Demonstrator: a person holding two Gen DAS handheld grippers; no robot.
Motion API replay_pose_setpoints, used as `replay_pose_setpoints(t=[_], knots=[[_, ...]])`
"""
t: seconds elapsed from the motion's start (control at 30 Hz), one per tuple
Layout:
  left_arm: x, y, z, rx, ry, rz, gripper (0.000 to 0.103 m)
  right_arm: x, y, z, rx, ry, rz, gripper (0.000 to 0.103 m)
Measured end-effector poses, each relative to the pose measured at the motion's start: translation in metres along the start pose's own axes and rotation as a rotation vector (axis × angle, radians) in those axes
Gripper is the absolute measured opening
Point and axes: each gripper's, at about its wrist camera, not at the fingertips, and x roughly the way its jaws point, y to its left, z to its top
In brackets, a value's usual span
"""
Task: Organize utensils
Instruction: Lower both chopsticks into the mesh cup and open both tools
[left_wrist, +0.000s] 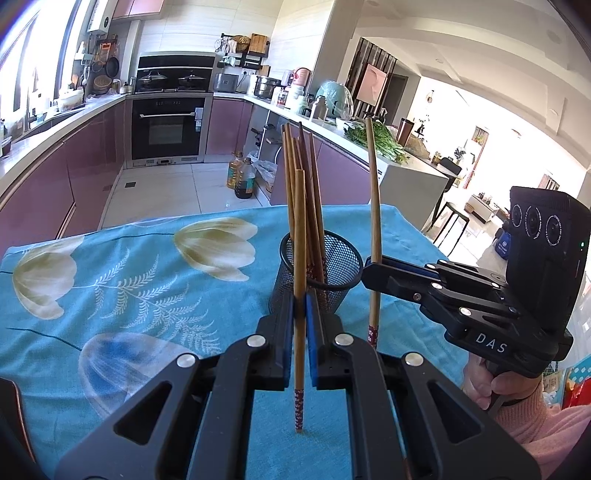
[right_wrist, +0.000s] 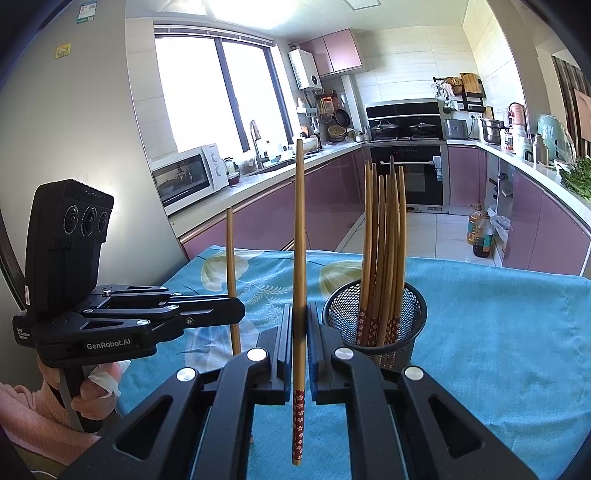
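two chopsticks pinched upright, holder not yet reached

nearest the lens in the left wrist view: your left gripper (left_wrist: 300, 332), blue pads pressed together on one chopstick (left_wrist: 300, 295). the stick stands near upright, patterned end down, and whether its tip touches the blue floral cloth (left_wrist: 129, 288) you cannot tell. your right gripper (right_wrist: 301, 343) pinches a second chopstick (right_wrist: 300, 277) the same way, patterned end hanging below the jaws.

the black mesh holder (left_wrist: 332, 269) stands on the cloth just beyond both grippers, between them in the left view, already carrying a bundle of chopsticks (right_wrist: 384, 251) with patterned ends down.

step in hand, as judged: carrying the last loose sticks to the holder; neither is over its rim yet.

next move calls for: lift one stick until its lower tip clears the rim, bring it over the mouth, lower it beside the bundle, then release. do one hand at a time; the grippers sit close together and both crowd the holder.
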Motion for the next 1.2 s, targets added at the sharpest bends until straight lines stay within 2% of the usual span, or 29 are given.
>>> replay_pose_setpoints(t=[1.2], knots=[[-0.003,-0.003,0.011,0.013,-0.017,-0.013,0.007,-0.001,-0.005,0.007,0.002,-0.025,-0.02,0.006]])
